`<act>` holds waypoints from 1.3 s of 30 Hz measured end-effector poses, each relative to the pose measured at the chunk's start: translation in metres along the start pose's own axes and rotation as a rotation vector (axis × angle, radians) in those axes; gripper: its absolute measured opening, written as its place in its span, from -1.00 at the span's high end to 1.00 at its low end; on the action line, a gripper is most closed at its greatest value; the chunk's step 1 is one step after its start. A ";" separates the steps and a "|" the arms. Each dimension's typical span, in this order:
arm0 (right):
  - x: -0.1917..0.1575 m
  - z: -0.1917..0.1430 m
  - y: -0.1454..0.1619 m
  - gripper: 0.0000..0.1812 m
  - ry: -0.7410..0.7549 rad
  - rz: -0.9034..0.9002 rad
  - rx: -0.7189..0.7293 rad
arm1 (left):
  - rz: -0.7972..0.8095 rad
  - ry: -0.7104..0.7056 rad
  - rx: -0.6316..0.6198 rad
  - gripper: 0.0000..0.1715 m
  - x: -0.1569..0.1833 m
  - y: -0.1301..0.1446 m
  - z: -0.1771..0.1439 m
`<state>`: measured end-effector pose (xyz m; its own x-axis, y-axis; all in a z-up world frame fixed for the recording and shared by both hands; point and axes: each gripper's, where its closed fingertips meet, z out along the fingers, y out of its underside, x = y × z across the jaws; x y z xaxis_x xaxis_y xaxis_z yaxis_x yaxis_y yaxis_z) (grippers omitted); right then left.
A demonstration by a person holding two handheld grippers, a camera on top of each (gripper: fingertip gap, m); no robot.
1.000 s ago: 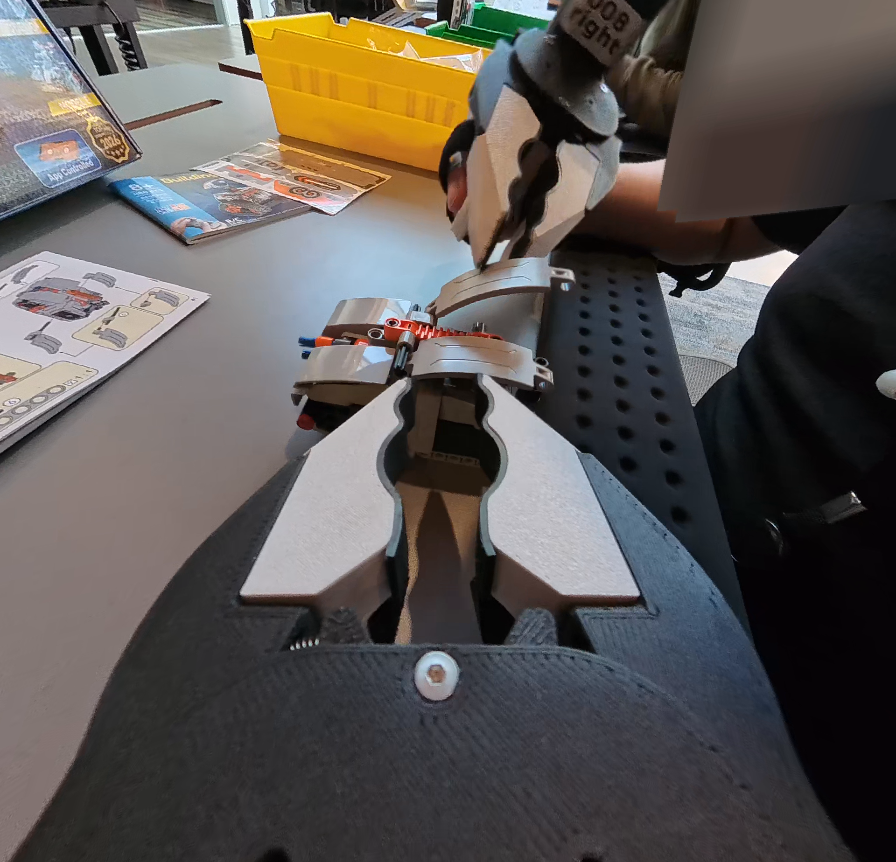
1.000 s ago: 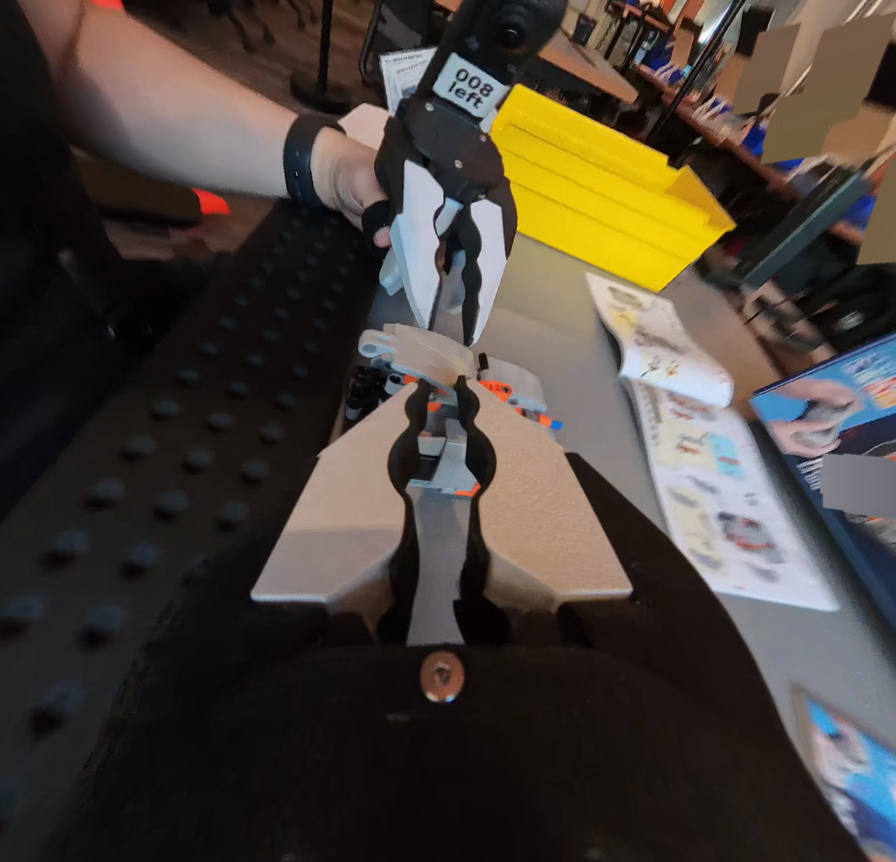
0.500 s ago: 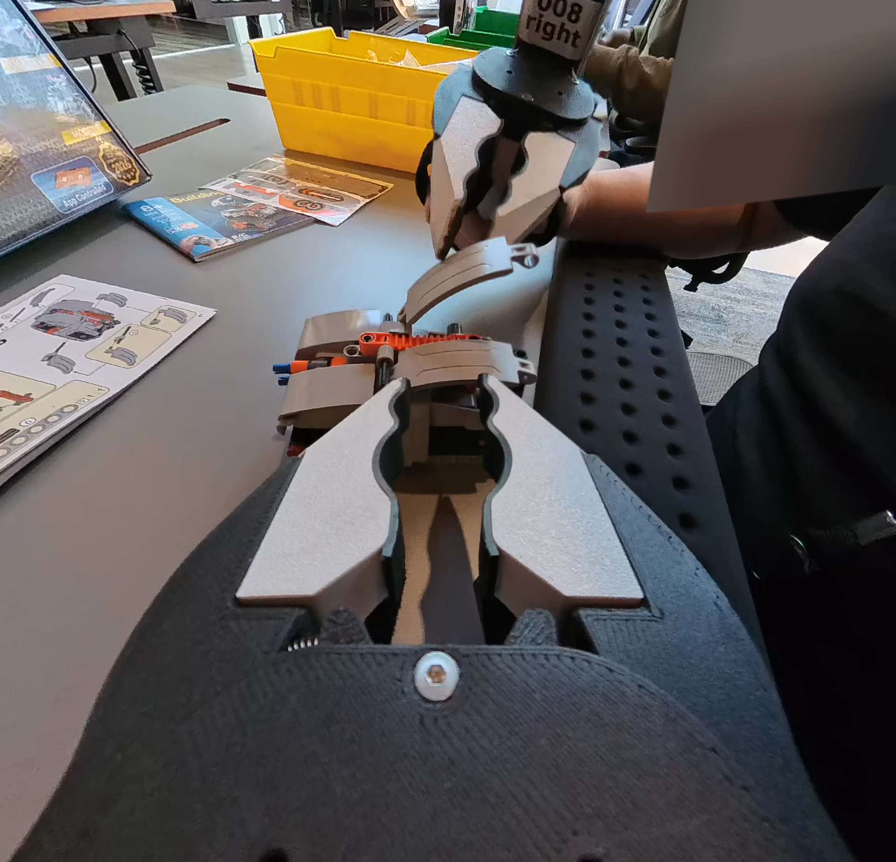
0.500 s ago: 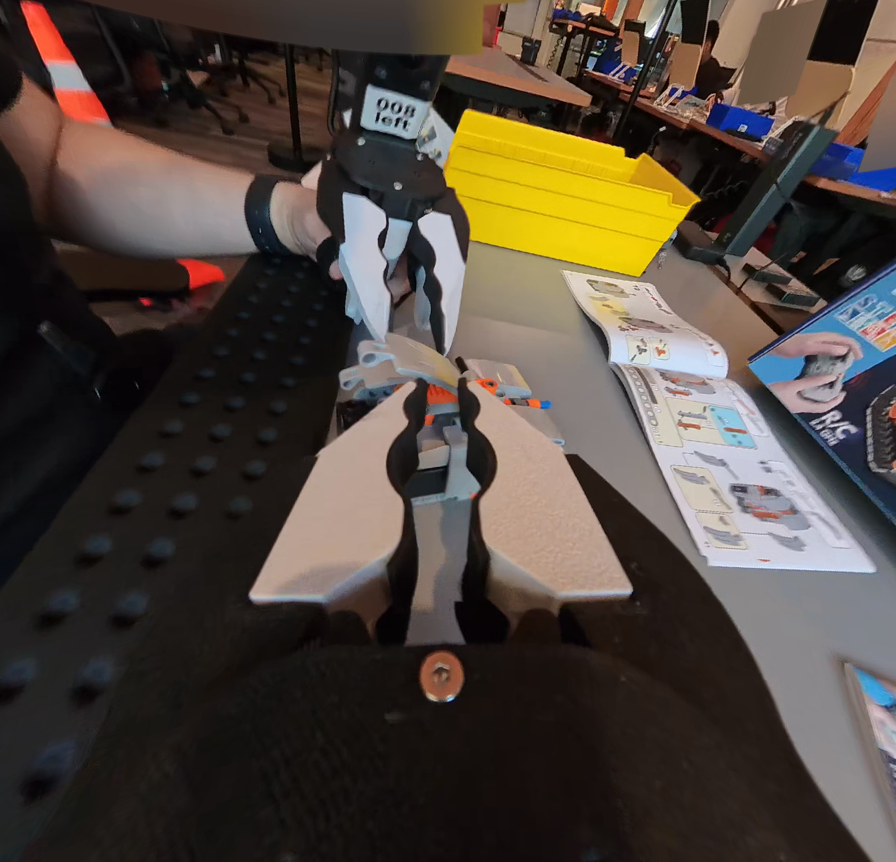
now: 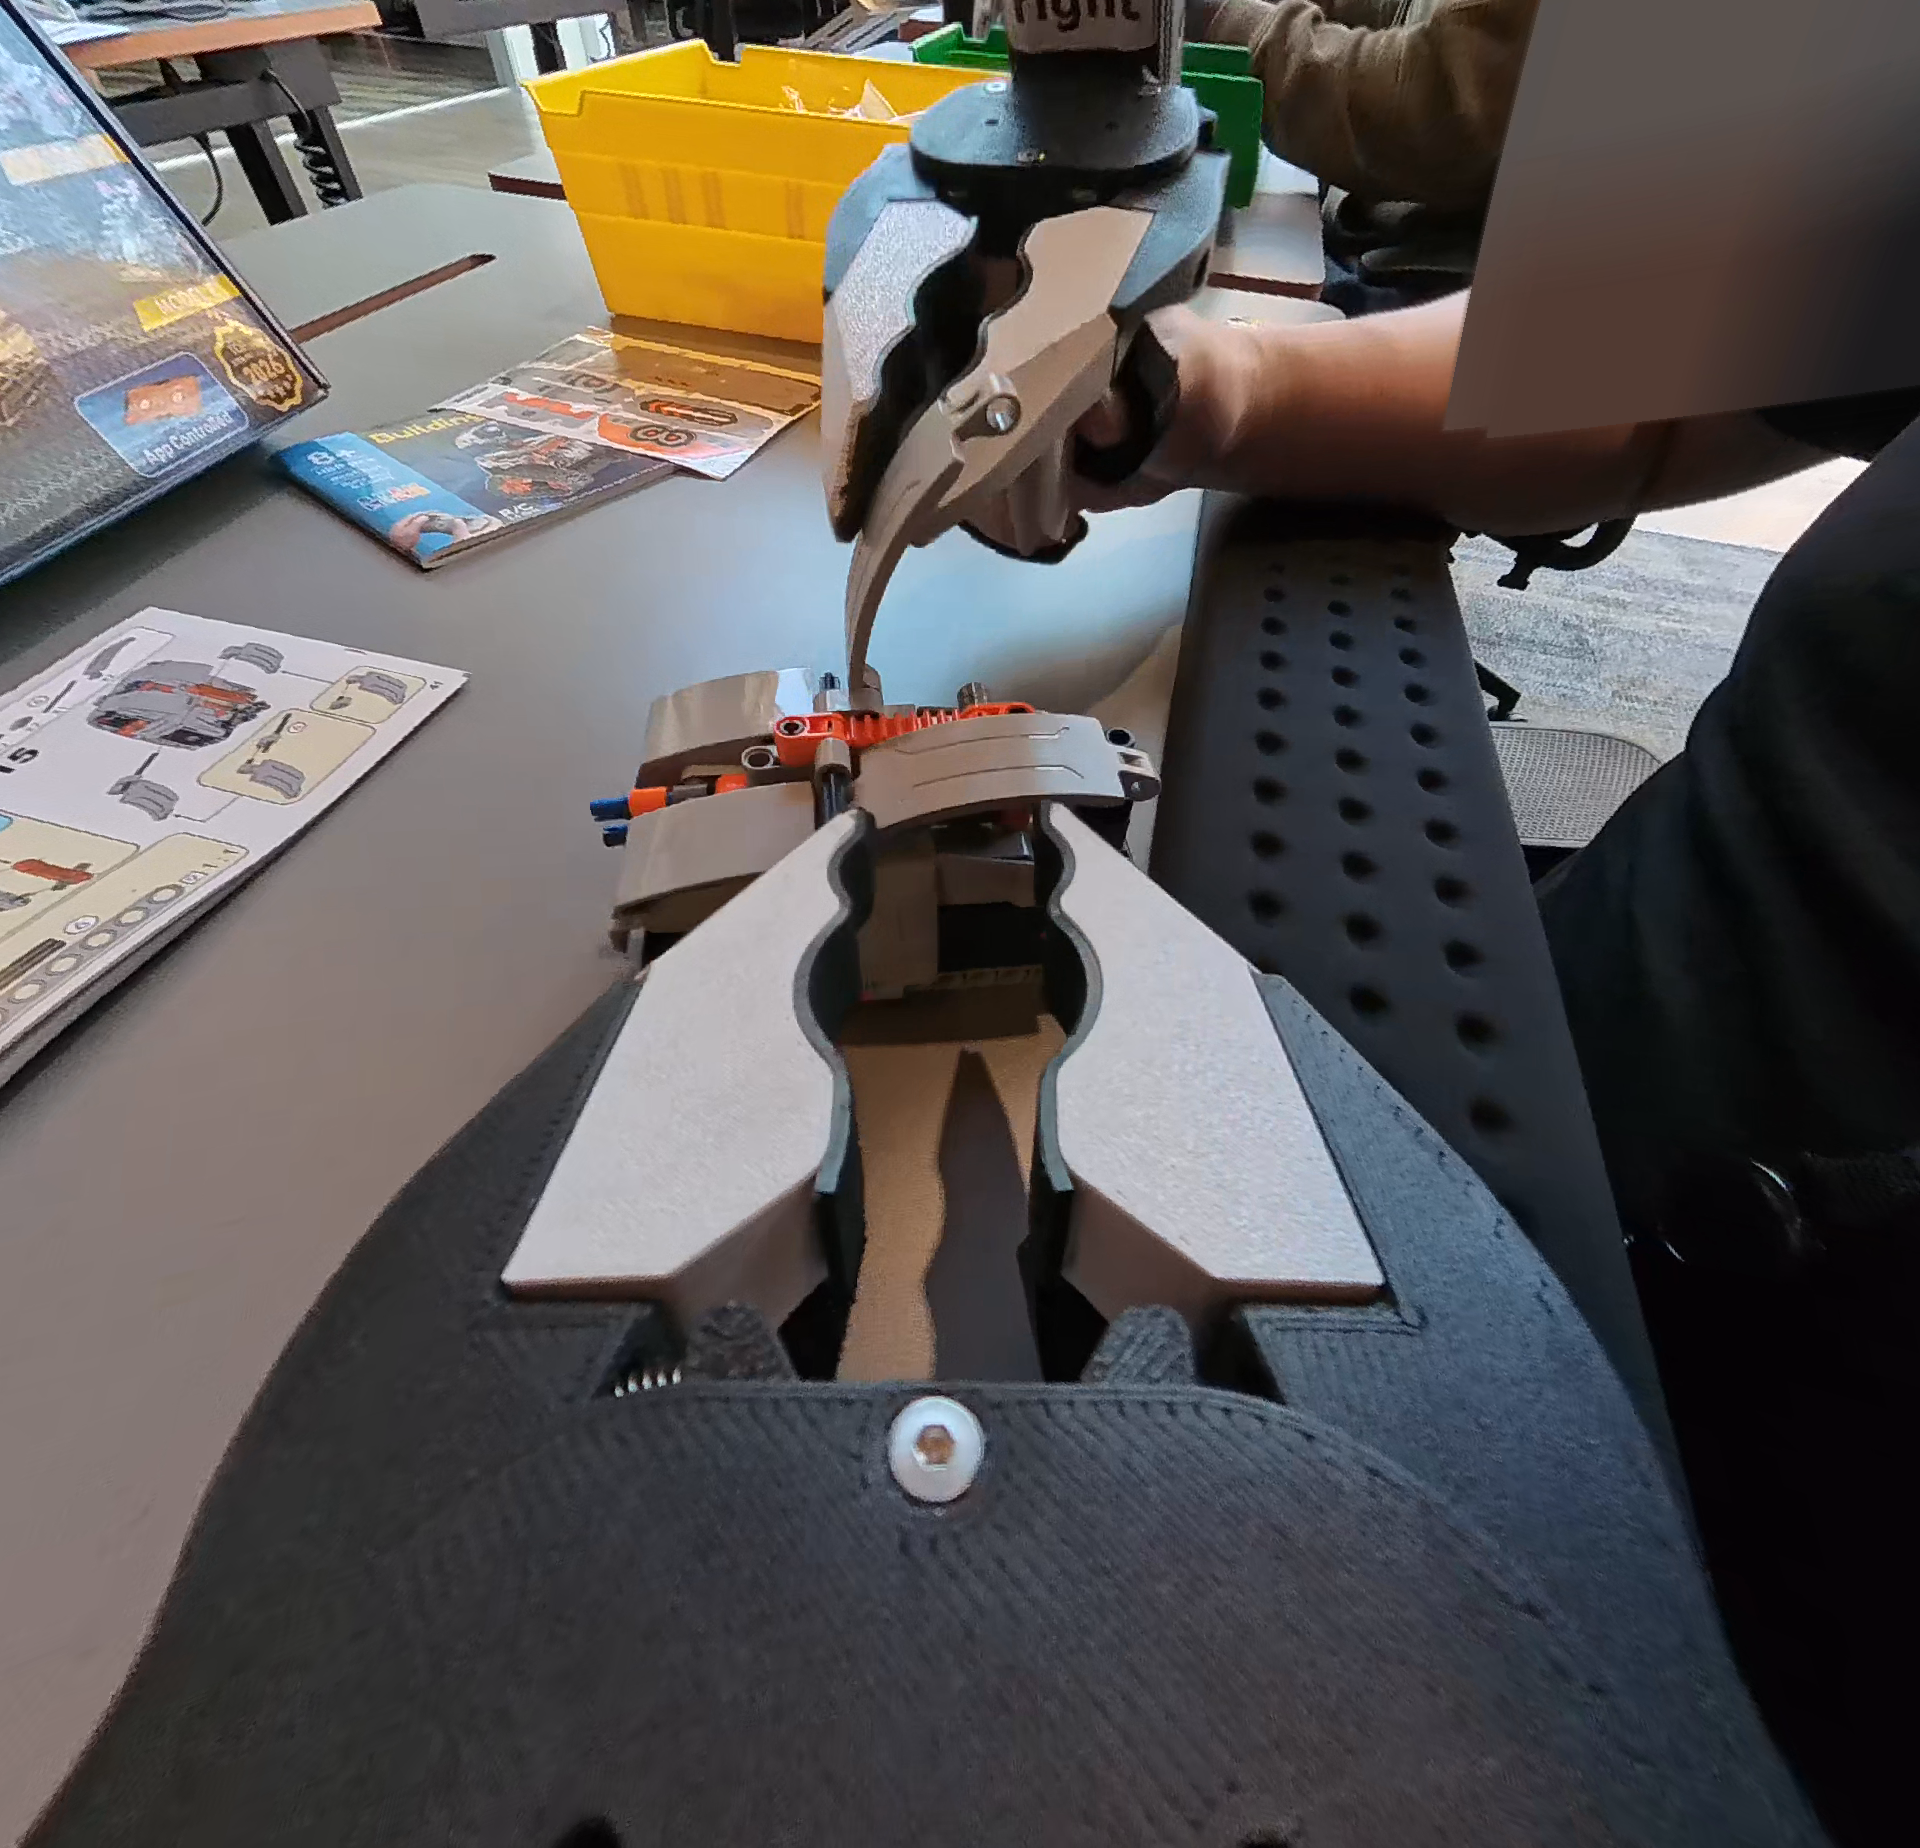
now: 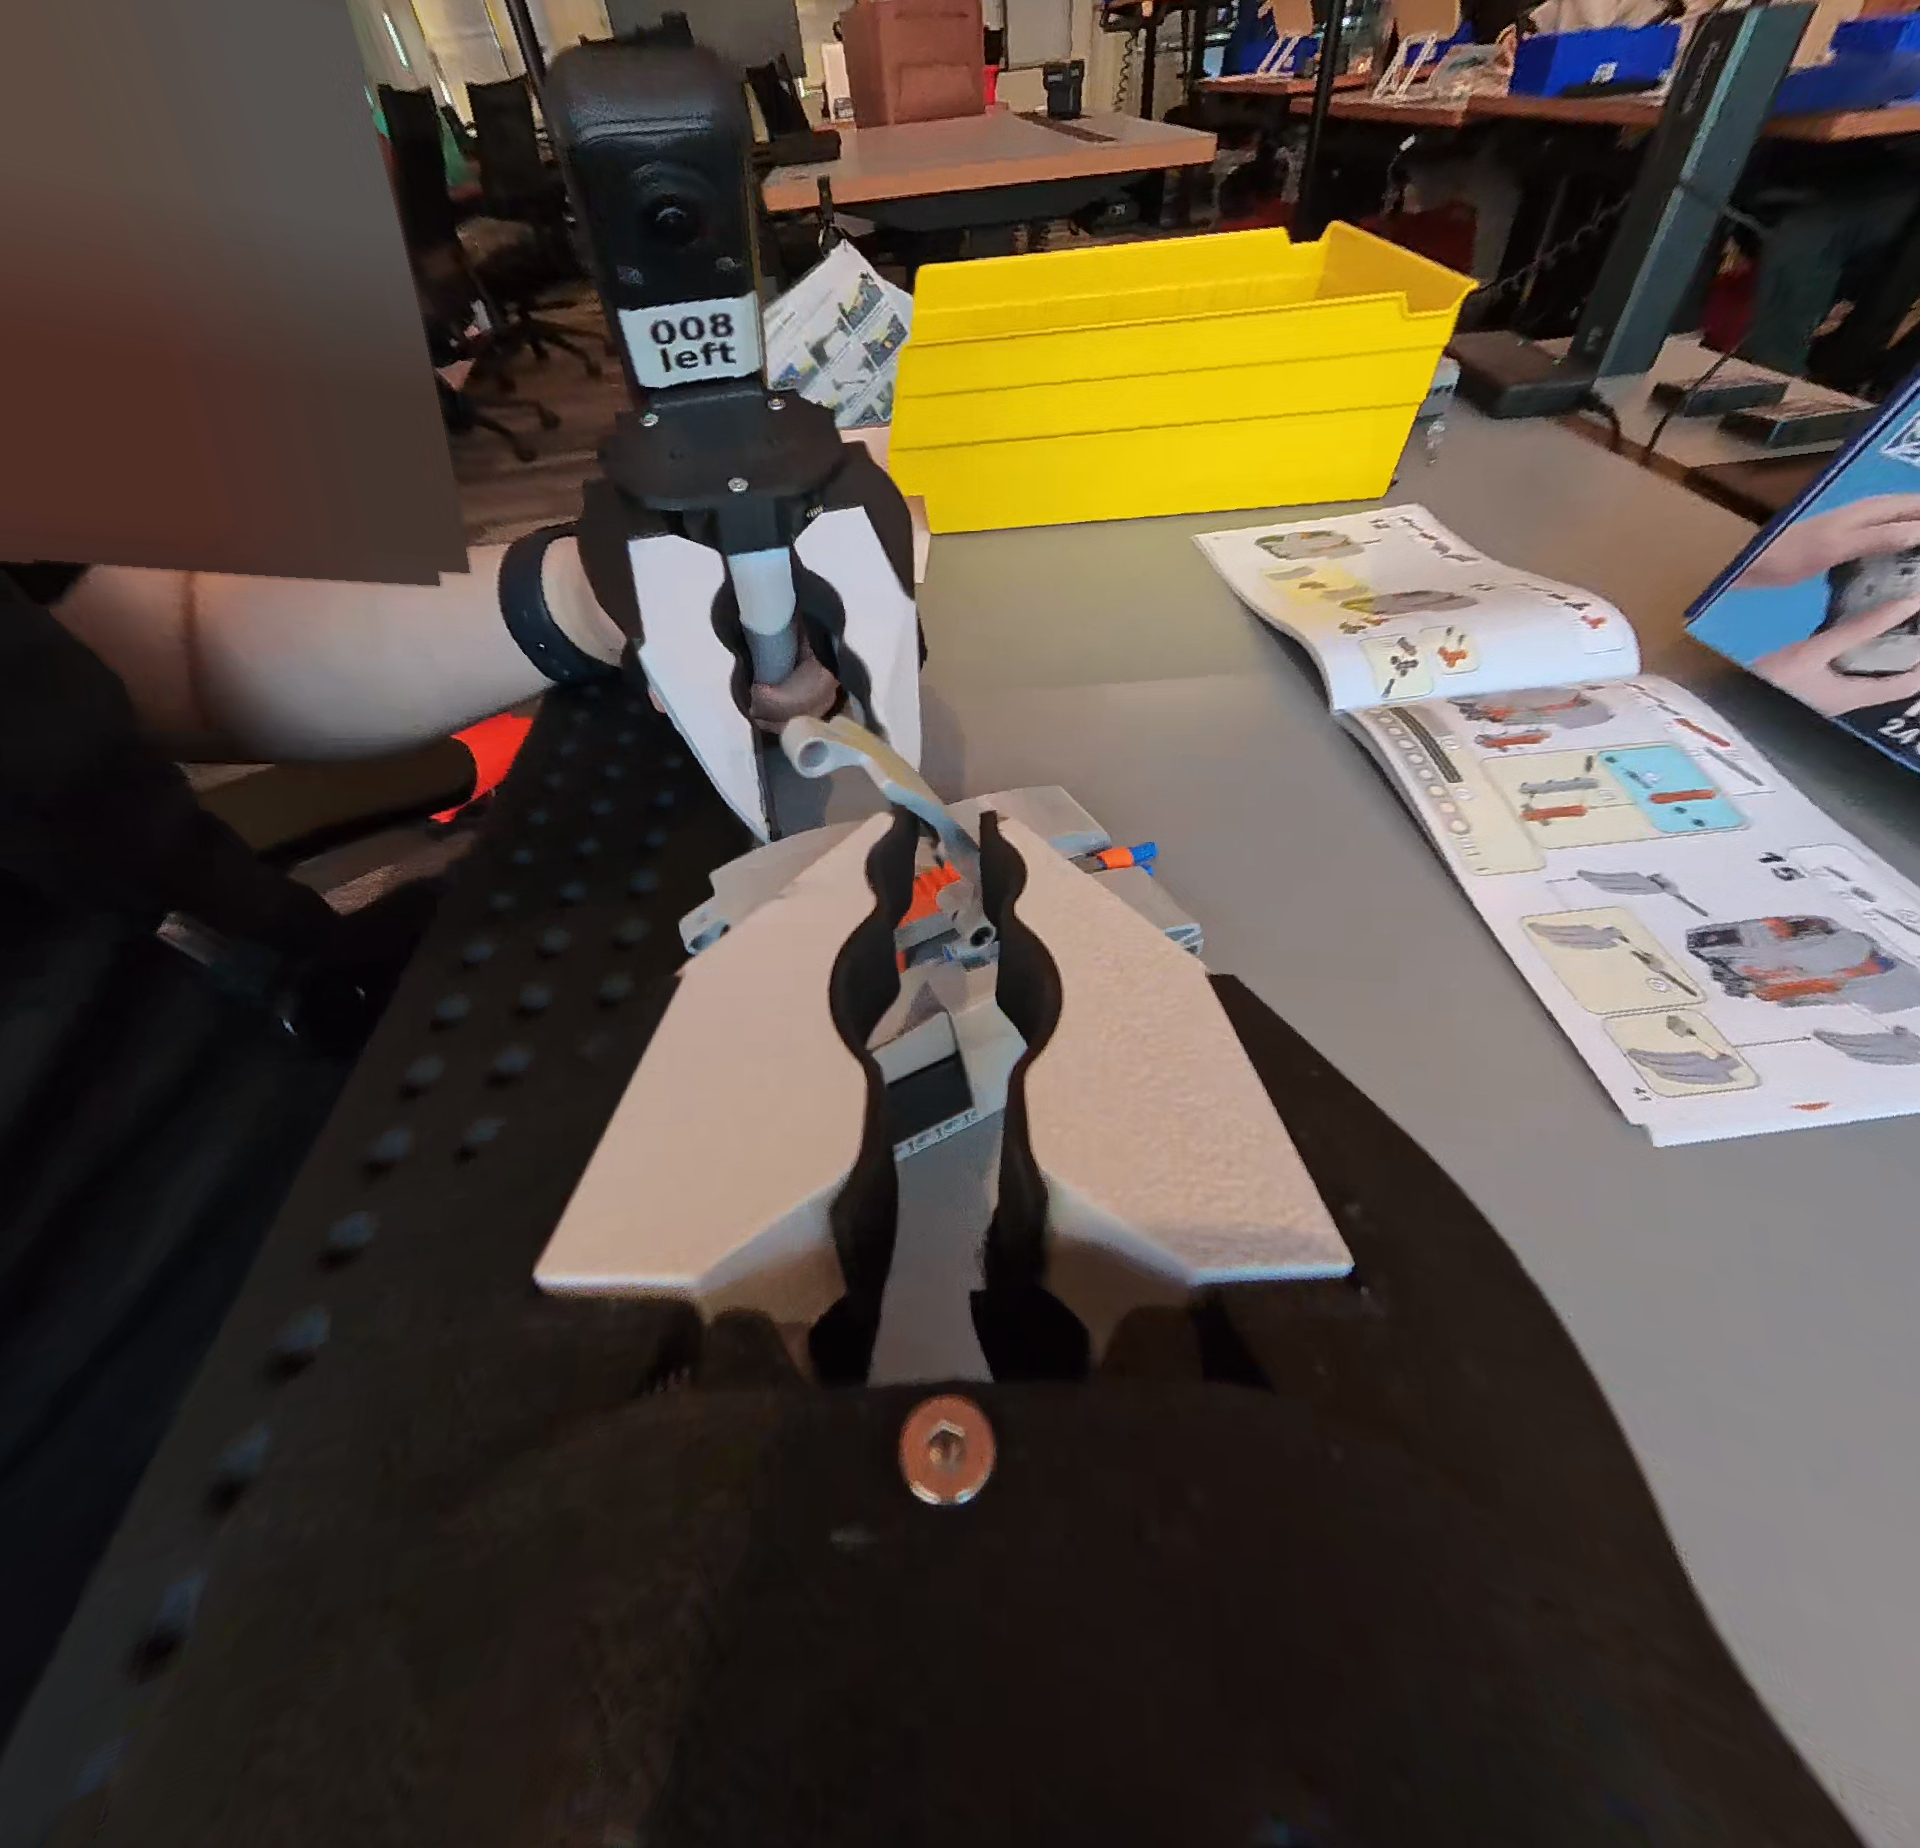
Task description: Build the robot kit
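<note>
A grey brick-built vehicle body (image 5: pixel 966 764) with orange and blue parts sits on the dark table (image 5: pixel 416 967). My left gripper (image 5: pixel 951 842) is shut on its near end, one finger on each side. My right gripper (image 5: pixel 914 458) is above the model, shut on a curved grey panel (image 5: pixel 878 572). The panel stands nearly upright, and its lower end touches the model's top. In the right wrist view the panel (image 6: pixel 862 749) runs out between my right gripper's tips (image 6: pixel 940 842). There the model (image 6: pixel 1060 824) lies just beyond them, with the left gripper (image 6: pixel 831 780) behind it.
A yellow bin (image 5: pixel 717 188) stands at the back of the table, with a green one (image 5: pixel 1226 84) behind it. An open instruction booklet (image 5: pixel 156 759), a leaflet (image 5: pixel 468 479) and a printed box (image 5: pixel 104 344) lie to the left. A black perforated strip (image 5: pixel 1340 811) runs along the right. My hands' fingertips stand some 6 centimeters from each other.
The right gripper has risen and swung the curved panel from lying flat on the model to nearly upright. The left gripper has kept its hold on the model.
</note>
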<state>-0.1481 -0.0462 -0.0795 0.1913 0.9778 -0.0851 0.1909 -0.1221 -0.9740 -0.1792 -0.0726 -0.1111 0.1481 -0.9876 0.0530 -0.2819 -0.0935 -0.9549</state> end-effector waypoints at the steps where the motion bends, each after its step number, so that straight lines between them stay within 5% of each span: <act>1: -0.002 0.001 0.000 0.87 -0.012 -0.004 -0.007 | -0.010 -0.006 0.011 0.65 -0.002 -0.002 -0.001; 3: -0.007 0.004 0.002 0.70 -0.049 -0.019 -0.037 | -0.053 -0.006 0.056 0.61 -0.005 -0.010 -0.005; 6: -0.006 0.009 0.002 0.85 -0.031 -0.032 -0.054 | -0.130 -0.017 0.125 0.56 -0.015 -0.023 -0.008; 12: -0.002 0.007 0.006 0.97 0.028 -0.183 -0.106 | -0.143 -0.013 -0.009 0.55 -0.019 -0.005 0.012; 18: -0.011 0.001 0.007 1.00 0.067 -0.434 -0.104 | -0.167 0.025 -0.002 0.68 -0.014 -0.004 0.016; 39: -0.043 0.000 0.023 0.82 0.033 -0.681 -0.169 | -0.200 0.011 0.015 0.72 -0.015 -0.003 0.015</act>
<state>-0.1521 -0.0906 -0.0983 0.0046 0.8410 0.5410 0.4255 0.4879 -0.7622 -0.1658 -0.0557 -0.1132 0.1891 -0.9509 0.2449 -0.2342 -0.2859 -0.9292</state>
